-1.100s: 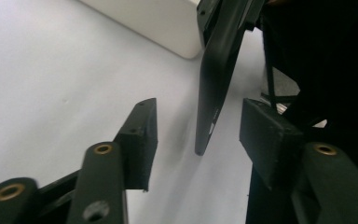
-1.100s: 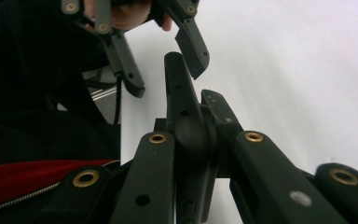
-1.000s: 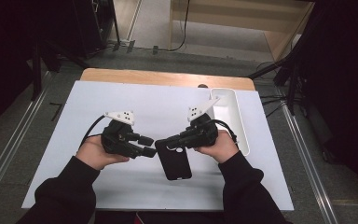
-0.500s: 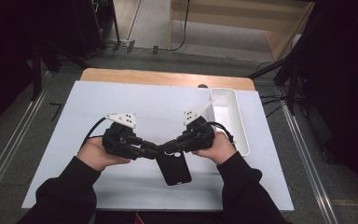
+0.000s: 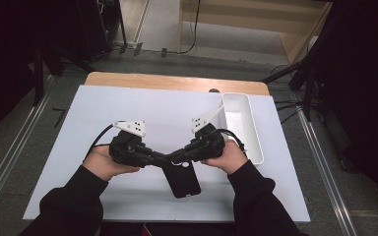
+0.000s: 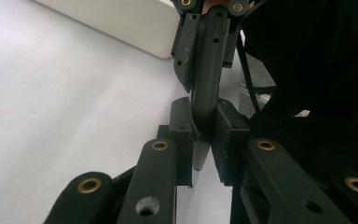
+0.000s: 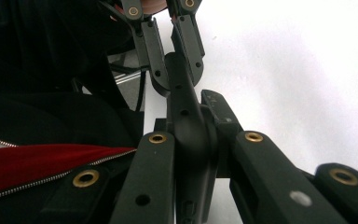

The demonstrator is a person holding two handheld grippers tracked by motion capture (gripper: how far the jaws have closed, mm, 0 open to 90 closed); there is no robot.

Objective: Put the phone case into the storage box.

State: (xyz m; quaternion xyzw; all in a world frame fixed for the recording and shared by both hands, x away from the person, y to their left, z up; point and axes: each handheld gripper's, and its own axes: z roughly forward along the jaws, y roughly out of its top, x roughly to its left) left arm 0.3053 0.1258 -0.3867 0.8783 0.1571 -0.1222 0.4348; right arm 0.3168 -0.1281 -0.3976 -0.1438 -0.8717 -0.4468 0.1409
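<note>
At the near middle of the tabletop (image 5: 142, 105), the left hand-held gripper (image 5: 163, 158) has just closed on the phone case (image 5: 183, 177); the right hand-held gripper (image 5: 176, 156) clamps it too, so stretching can begin.

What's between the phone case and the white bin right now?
In the high view, the right gripper and its hand sit between the phone case and the white bin.
</note>
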